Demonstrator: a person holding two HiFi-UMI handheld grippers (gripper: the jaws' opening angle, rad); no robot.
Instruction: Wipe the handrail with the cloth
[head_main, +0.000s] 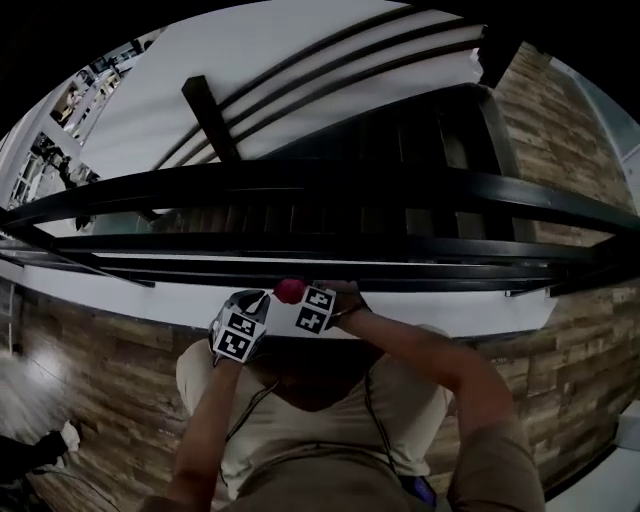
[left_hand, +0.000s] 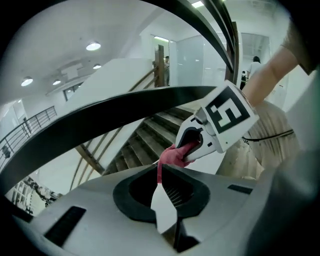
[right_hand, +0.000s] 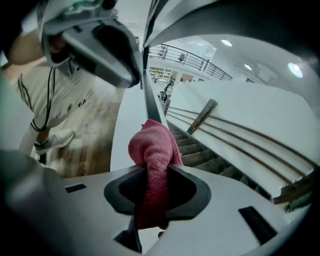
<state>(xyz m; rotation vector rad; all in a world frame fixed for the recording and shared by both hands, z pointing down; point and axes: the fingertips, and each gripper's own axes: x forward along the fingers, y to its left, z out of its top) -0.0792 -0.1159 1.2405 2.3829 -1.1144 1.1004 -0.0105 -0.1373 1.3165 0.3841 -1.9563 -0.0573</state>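
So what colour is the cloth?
The cloth is pinkish red; the right gripper view shows it best.

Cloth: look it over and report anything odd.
Nothing looks damaged or spilled. The cloth is wadded in the right tool, with one thin corner stretched to the left tool. It is not laid flat on the handrail.

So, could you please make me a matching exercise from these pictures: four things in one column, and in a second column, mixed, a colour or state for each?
Things:
1. cloth
2. handrail
3. floor
4. right gripper

Colour or state:
A. black
B. shut on the cloth
C. pink
D. brown wooden planks

Pairs: 1-C, 2-A, 3-D, 4-B
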